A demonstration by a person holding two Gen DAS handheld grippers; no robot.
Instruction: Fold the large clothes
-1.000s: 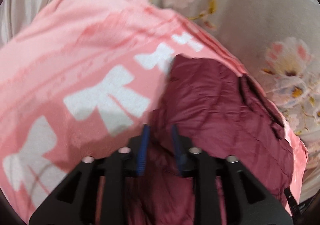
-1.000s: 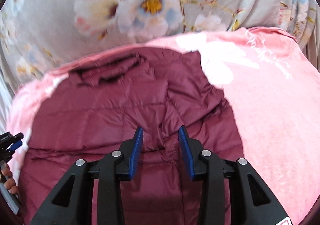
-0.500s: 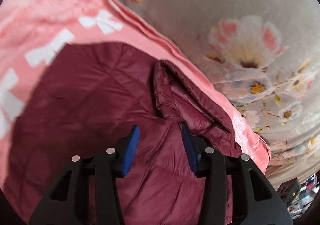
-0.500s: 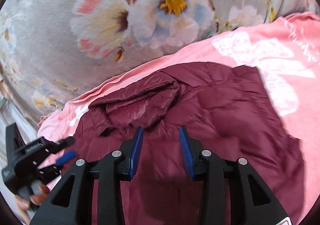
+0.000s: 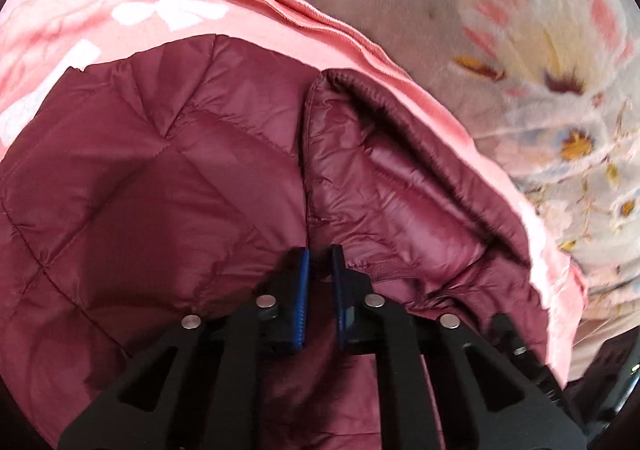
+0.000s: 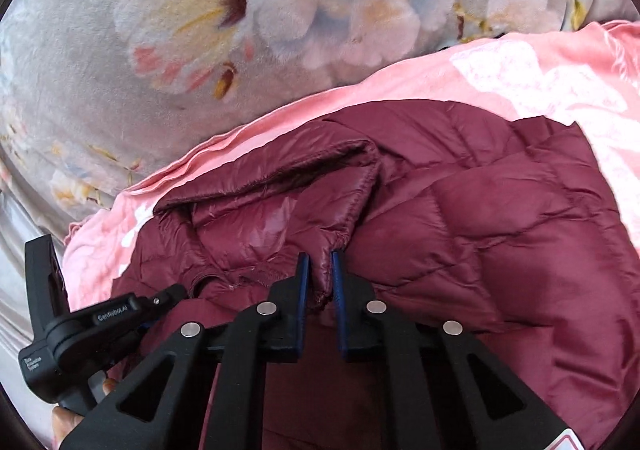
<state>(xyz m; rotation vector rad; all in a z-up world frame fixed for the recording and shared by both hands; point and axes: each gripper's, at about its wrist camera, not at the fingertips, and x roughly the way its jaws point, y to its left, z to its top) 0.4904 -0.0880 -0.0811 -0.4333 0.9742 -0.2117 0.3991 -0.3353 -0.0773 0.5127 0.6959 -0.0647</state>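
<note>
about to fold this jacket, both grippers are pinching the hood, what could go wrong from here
The right gripper pinches only a thin bunch at the hood edge; the shiny fabric may slip out. The left gripper grips near the jacket seam, so lifting could drag the pink blanket beneath.

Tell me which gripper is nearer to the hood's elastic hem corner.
Right. The right gripper is shut on the hood of the maroon jacket, right at that hem corner. The left gripper pinches the jacket's fabric below the hood, farther along.
</note>
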